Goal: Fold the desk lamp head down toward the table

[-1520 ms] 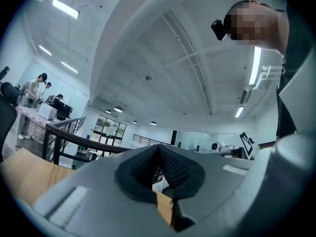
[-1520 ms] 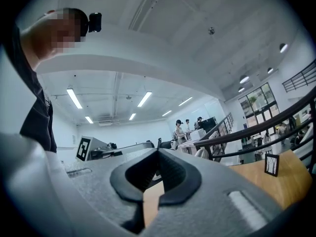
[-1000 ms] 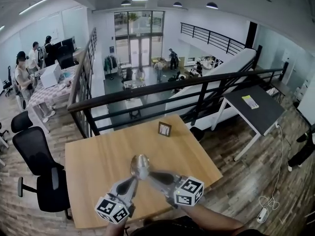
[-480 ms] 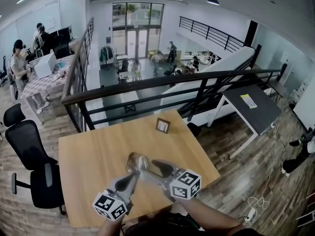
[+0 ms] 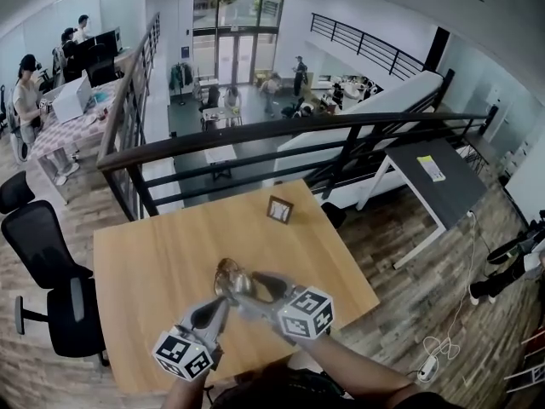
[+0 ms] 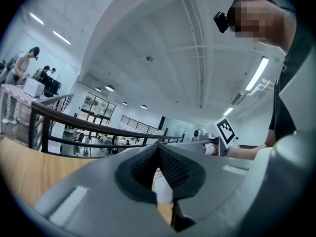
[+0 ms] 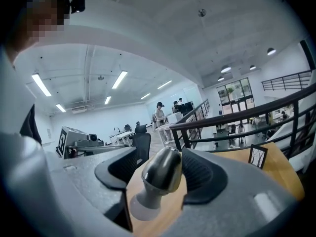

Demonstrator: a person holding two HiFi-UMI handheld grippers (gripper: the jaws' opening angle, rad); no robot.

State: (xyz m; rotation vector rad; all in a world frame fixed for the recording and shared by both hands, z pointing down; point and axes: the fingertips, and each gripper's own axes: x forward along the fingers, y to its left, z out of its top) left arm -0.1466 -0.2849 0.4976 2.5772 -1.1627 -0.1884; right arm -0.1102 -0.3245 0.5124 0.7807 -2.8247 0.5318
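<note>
A small desk lamp with a shiny metal head [image 5: 228, 275] and a white neck and base stands on the wooden table [image 5: 145, 262]. In the right gripper view the lamp head [image 7: 163, 168] sits between the pads of my right gripper [image 7: 159, 163], whose jaws have just been opening; a gap shows beside the head. In the head view the right gripper [image 5: 245, 285] reaches in from the right. My left gripper [image 5: 215, 312] points at the lamp's foot. Its pads [image 6: 170, 167] meet at the tips. A white sliver shows in the gap below them.
A small picture frame [image 5: 279, 209] stands near the table's far edge, with a black railing [image 5: 255, 139] behind it. A black office chair [image 5: 51, 262] is left of the table and a dark desk [image 5: 443, 177] right. People work at desks far left.
The right gripper's jaws have spread apart around the lamp head. Both grippers and the lamp have shifted slightly left and nearer to me on the table.
</note>
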